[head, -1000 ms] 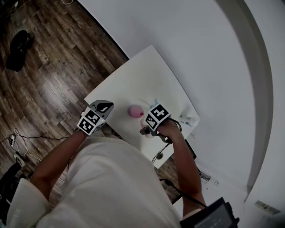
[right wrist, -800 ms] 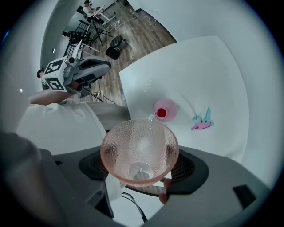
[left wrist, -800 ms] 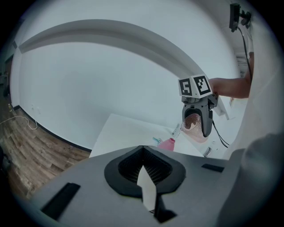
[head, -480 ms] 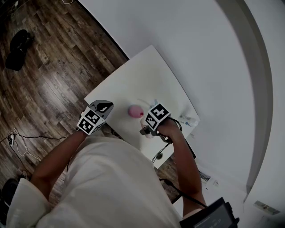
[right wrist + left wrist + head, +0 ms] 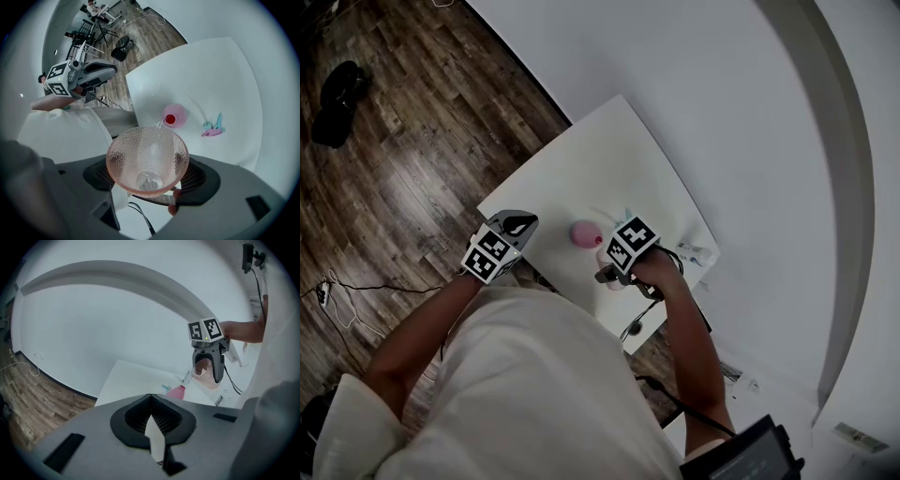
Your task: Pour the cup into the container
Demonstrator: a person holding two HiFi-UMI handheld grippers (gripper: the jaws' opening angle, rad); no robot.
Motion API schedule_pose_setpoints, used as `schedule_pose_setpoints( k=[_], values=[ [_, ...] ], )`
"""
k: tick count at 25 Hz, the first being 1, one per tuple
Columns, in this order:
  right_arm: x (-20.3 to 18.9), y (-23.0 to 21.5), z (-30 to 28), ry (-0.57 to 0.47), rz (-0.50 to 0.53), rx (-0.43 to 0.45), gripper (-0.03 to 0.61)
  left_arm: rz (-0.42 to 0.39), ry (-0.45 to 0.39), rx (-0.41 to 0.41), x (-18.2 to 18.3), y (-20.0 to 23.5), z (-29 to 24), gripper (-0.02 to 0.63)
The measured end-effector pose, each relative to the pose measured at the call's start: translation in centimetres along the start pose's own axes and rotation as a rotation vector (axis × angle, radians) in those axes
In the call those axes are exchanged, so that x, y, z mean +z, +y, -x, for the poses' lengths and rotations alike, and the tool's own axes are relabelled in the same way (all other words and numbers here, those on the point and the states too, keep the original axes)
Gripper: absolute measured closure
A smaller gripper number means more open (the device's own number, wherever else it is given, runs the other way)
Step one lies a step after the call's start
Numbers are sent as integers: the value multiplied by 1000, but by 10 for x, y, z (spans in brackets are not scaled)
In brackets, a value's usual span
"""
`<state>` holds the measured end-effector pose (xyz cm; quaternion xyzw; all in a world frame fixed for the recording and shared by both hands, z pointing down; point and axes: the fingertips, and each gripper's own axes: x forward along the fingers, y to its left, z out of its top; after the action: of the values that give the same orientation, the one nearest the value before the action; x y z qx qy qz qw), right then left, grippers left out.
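Pouring: a clear pink dimpled cup (image 5: 147,157) is tipped over above the white table (image 5: 220,70), its open mouth turned toward the right gripper view's camera and its far lip just above the container (image 5: 174,116).
Trickle: a thin clear thread runs from the cup's far lip to the container's mouth; the cup looks almost empty inside.
Container: small, pink, upright on the table, its round opening showing red.
Right gripper (image 5: 607,274): just to the right of the container in the head view, pointing steeply down; its jaws are closed on the cup, one pad on each side of the cup's wall.
Left gripper (image 5: 523,223): well to the left of the container, at the table's near edge; its jaws are pressed together with nothing between them.
Clip (image 5: 213,129): blue and pink, lying on the table just to the right of the container in the right gripper view, not touching it.
Person: white sleeves, one hand on each gripper, standing on the near side of the container.
Floor (image 5: 394,159): dark wood planks, far to the left of the container, past the table's edge.
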<state>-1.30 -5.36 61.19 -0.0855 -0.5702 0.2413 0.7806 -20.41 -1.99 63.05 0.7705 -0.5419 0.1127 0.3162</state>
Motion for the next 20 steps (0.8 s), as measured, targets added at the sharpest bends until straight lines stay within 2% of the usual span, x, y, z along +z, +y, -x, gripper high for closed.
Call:
schedule_pose_setpoints(
  k=[20],
  values=[
    [-1,-1,2,23,-1,4,204,6,-2,3,-3,3,0,603]
  ],
)
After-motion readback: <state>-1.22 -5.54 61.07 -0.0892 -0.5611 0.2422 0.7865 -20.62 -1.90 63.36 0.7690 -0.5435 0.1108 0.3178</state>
